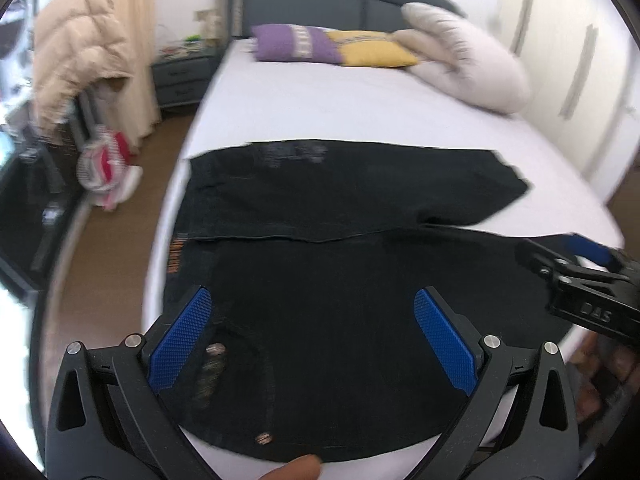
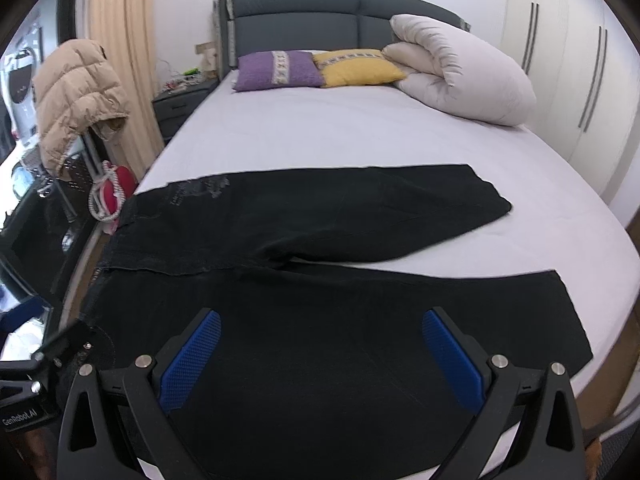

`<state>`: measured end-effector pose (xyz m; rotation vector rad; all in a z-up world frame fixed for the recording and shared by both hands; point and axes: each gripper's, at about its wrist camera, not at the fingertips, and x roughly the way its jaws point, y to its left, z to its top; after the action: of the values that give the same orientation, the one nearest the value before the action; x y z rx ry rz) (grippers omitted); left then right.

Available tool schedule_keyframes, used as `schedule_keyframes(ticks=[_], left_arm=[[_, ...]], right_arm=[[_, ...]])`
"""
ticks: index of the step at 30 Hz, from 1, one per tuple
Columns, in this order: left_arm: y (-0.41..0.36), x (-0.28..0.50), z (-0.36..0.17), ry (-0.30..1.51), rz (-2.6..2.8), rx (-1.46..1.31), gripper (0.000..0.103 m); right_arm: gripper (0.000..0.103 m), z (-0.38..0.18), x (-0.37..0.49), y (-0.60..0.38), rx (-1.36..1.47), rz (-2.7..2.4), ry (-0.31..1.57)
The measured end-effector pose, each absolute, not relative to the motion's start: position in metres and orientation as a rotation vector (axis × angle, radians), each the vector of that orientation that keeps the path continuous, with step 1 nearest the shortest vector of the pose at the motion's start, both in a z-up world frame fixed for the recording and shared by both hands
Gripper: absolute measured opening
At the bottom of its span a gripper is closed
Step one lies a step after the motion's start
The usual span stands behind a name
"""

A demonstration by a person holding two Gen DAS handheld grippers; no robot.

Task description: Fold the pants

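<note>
Black pants [image 2: 320, 232] lie spread flat across the foot of the bed [image 2: 320, 132], waist at the left, both legs pointing right and slightly apart. In the left wrist view the pants [image 1: 320, 280] fill the foreground. My left gripper [image 1: 312, 320] is open and empty, hovering over the near leg close to the waist. My right gripper [image 2: 320, 340] is open and empty over the middle of the near leg. The right gripper also shows at the right edge of the left wrist view [image 1: 576, 276]; the left gripper shows at the lower left of the right wrist view [image 2: 44, 360].
A purple pillow [image 2: 276, 70], a yellow pillow [image 2: 356, 68] and a folded white duvet [image 2: 460, 72] lie at the head of the bed. A beige puffer jacket [image 2: 76, 96] hangs at the left. A nightstand [image 2: 180, 104] and wardrobes [image 2: 580, 60] flank the bed.
</note>
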<state>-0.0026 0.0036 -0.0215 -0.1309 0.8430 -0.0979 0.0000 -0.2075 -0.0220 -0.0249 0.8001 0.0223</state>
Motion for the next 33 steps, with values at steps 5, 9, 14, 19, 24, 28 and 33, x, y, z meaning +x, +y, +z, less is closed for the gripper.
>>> schedule_keyframes(ticks=[5,9,14,19,24,28,33], left_arm=[[0.013,0.011,-0.032,0.837,-0.094,-0.091,0.103],[0.025,0.027,-0.036,0.818,-0.095,-0.098,0.103],[0.057,0.094,-0.051,0.935,-0.045,-0.135,0.103],[0.080,0.184,-0.051,0.917,-0.151,0.006,0.103],[0.100,0.287,-0.060,0.974,-0.364,0.032,0.103],[0.116,0.352,-0.085,1.087,-0.451,0.008,0.102],[0.123,0.378,-0.115,1.187,-0.503,0.028,0.085]], right_arm=[[0.103,-0.020,0.011,-0.210,-0.031,0.116,0.769],[0.103,-0.024,0.032,-0.217,-0.018,0.189,0.765],[0.103,-0.032,0.068,-0.229,-0.047,0.236,0.773],[0.103,-0.039,0.098,-0.237,-0.095,0.298,0.790],[0.086,-0.049,0.130,-0.242,-0.142,0.412,0.826],[0.078,-0.059,0.151,-0.244,-0.142,0.498,0.857],[0.074,-0.067,0.174,-0.241,-0.154,0.572,0.881]])
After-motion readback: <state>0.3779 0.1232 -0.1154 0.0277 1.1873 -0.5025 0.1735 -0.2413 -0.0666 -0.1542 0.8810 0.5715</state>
